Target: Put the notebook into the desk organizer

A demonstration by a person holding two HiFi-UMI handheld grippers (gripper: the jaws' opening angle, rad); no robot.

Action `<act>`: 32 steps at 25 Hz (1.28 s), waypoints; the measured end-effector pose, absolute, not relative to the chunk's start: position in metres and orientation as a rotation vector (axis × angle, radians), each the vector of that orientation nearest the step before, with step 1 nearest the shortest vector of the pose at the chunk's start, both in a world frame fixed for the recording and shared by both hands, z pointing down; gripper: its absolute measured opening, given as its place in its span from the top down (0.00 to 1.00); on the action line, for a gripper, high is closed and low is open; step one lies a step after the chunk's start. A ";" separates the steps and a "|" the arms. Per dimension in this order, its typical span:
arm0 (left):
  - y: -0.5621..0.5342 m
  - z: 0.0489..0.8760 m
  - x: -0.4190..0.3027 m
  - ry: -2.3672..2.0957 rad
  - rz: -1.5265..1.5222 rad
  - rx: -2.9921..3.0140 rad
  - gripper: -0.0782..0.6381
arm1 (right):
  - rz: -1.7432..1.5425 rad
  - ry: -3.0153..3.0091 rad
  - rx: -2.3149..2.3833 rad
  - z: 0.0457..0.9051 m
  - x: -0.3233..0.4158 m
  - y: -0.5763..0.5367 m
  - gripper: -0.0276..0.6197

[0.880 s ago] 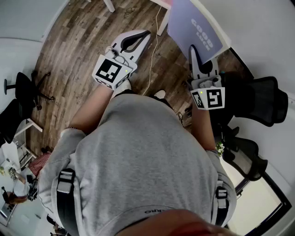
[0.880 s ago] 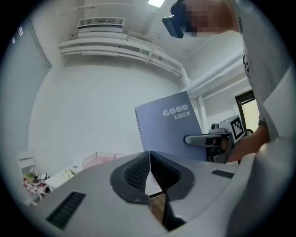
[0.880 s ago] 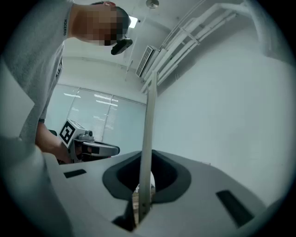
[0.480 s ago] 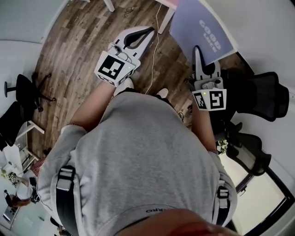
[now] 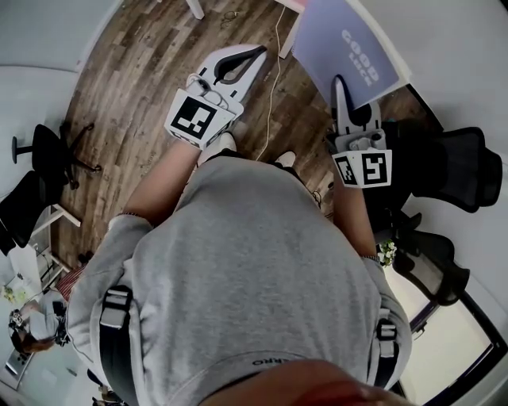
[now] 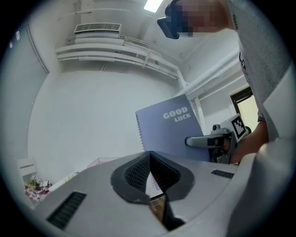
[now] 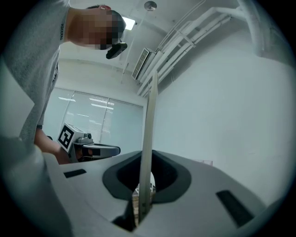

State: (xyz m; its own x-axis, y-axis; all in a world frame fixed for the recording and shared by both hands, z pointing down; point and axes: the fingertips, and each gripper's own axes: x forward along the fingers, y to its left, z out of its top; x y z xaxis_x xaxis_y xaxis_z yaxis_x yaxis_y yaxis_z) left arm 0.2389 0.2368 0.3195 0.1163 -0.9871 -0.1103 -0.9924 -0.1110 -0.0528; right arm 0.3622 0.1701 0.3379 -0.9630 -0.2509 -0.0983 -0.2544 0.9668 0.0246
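Note:
A blue-grey spiral notebook [image 5: 349,49] printed "GOOD LUCK" is held up in the air in front of the person. My right gripper [image 5: 339,82] is shut on its lower edge. In the right gripper view the notebook [image 7: 149,120] stands edge-on, clamped between the pads. My left gripper [image 5: 255,53] hangs to the left of it over the wooden floor, shut, with nothing in it. From the left gripper [image 6: 150,154] view the notebook's cover [image 6: 169,132] faces me, with the right gripper [image 6: 202,141] on it. No desk organizer shows in any view.
Black office chairs stand at the right [image 5: 452,166] and the left [image 5: 40,151]. A white cable [image 5: 266,95] runs across the wooden floor [image 5: 135,87]. A white desk leg [image 5: 194,8] and a pink edge [image 5: 290,4] are at the top. The person's grey-shirted torso fills the lower head view.
Both grippers and the notebook have drifted slightly to the right in the head view. The right gripper's hold on the notebook is unchanged.

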 end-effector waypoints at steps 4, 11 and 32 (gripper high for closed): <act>0.247 0.321 0.225 2.011 0.077 -2.247 0.87 | 0.053 3.025 -0.373 0.339 0.347 0.182 0.90; 0.263 0.324 0.197 1.998 0.076 -2.262 0.87 | 0.033 3.037 -0.406 0.343 0.317 0.199 0.90; 0.273 0.343 0.132 1.995 0.105 -2.339 0.87 | -0.001 3.051 -0.457 0.354 0.255 0.218 0.90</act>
State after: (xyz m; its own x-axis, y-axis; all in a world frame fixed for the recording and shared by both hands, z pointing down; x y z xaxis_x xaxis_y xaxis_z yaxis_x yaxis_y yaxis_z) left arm 0.1323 0.2727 0.3434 0.1572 -0.9831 -0.0938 -0.9875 -0.1575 -0.0052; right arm 0.2549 0.2178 0.3538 -0.9546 -0.2926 -0.0560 -0.2925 0.9562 -0.0093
